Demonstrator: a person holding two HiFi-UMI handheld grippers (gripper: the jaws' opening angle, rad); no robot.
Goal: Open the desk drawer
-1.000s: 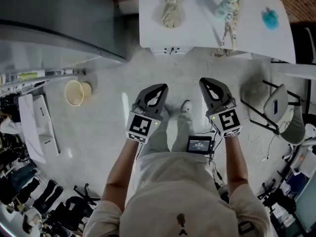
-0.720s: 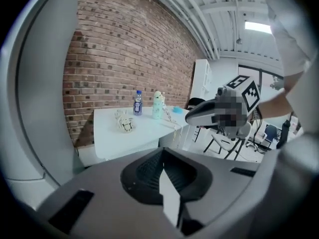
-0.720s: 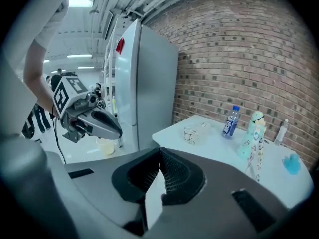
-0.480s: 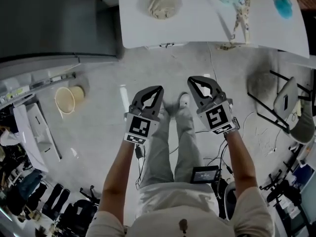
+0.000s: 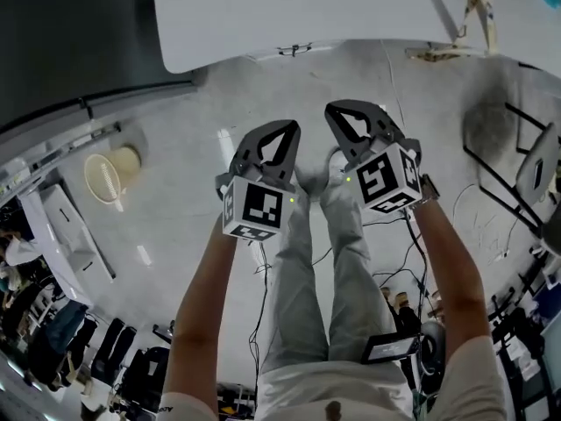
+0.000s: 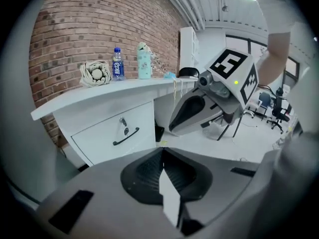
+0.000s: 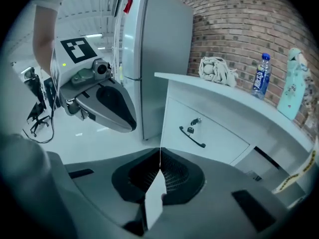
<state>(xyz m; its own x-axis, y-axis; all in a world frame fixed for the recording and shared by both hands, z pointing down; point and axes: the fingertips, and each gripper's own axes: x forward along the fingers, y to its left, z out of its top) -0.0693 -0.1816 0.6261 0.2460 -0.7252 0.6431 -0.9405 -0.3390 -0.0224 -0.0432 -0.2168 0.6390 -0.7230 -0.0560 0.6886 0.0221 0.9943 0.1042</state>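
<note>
The head view is catching only the smooth white desk [image 5: 333,11] top from above. The gripper views are showing the drawer [image 6: 112,136] beneath it, flat-fronted with a curved black handle [image 6: 125,136], well ahead of both tools. The left gripper [image 5: 287,127] and right gripper [image 5: 333,110] are pinched shut, holding nothing — both sitting lower than a second ago.

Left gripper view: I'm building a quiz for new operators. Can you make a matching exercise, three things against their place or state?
Things:
1 bottle
2 handle
3 left gripper

Descriptions:
a black, on the drawer front
b shut, empty
c upright on the desk

Pairs: 1-c, 2-a, 3-b
</note>
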